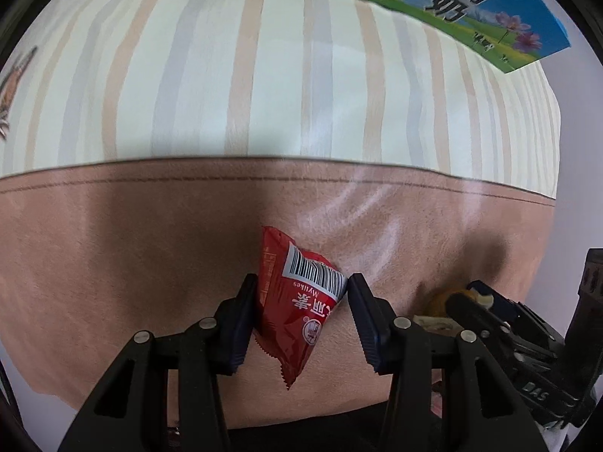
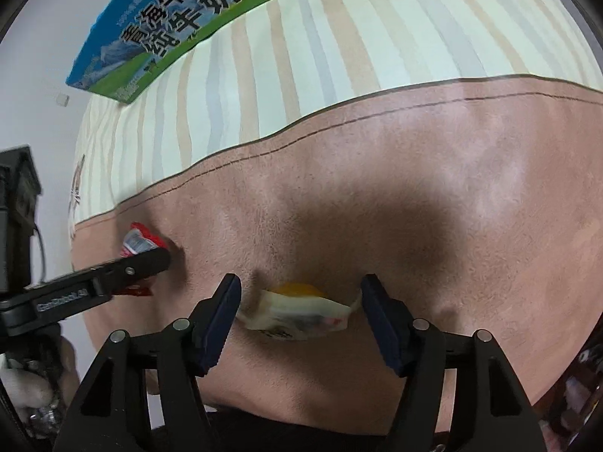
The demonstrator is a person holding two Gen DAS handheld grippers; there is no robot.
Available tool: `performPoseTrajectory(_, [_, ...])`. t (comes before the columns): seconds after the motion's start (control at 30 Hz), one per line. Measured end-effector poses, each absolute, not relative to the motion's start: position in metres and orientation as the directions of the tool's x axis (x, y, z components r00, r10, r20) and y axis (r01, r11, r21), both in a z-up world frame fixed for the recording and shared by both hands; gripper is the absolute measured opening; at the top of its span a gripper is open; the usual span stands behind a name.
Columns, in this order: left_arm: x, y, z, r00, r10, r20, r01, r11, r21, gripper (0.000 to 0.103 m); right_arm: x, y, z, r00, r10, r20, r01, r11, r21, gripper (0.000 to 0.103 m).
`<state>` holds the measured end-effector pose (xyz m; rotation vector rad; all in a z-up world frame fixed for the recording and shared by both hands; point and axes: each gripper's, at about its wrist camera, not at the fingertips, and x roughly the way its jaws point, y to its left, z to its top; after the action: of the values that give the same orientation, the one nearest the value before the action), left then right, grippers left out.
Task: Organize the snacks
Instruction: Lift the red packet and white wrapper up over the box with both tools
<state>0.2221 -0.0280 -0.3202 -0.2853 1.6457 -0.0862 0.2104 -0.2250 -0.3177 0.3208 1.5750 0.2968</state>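
Bare striped cloth (image 1: 264,75) ahead; milk carton (image 1: 433,3) at far edge

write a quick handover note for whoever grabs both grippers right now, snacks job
Left gripper: shut on the red snack packet, held above the pink cloth.
Right gripper: fingers either side of the white-and-yellow snack pack; contact looks loose, can't tell if it's gripped.
Milk carton box sits at the far side on the striped cloth.
Done: red packet picked up.
Left: secure the yellow pack, then put both snacks away, probably by the box.
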Motion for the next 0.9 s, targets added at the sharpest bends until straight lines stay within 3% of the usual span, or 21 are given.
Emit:
performPoseTrajectory(0.07, [0.22,-0.028,-0.324,-0.079,-0.244,-0.967,-0.143,0.962,-0.231,0.045,0.21,-0.226,-0.318,-0.048,0.391,-0.919,0.014,0.92,0.391,0.081])
performPoseTrajectory(0.4, [0.215,-0.03,-0.336,-0.094,-0.248,-0.964,-0.163,0.959,-0.231,0.045,0.215,-0.226,-0.333,-0.035,0.436,-0.899,0.105,0.896,0.431,0.083])
performPoseTrajectory(0.47, [0.215,-0.031,-0.335,-0.094,-0.247,-0.964,-0.165,0.959,-0.23,0.045,0.219,-0.219,-0.335,-0.039,0.415,-0.909,0.078,0.908,0.411,0.081])
performPoseTrajectory(0.53, [0.215,-0.03,-0.334,-0.094,-0.248,-0.964,-0.164,0.959,-0.231,0.045,0.218,-0.208,-0.332,-0.045,0.342,-0.939,-0.02,0.939,0.343,0.066])
performPoseTrajectory(0.63, [0.214,-0.034,-0.336,-0.093,-0.253,-0.963,-0.173,0.957,-0.234,0.045,0.211,-0.198,-0.329,-0.034,0.287,-0.957,-0.103,0.952,0.289,0.059])
performPoseTrajectory(0.9, [0.209,-0.028,-0.333,-0.072,-0.258,-0.964,-0.174,0.954,-0.243,0.045,0.205,-0.218,-0.309,0.019,0.334,-0.942,-0.063,0.941,0.332,0.055])
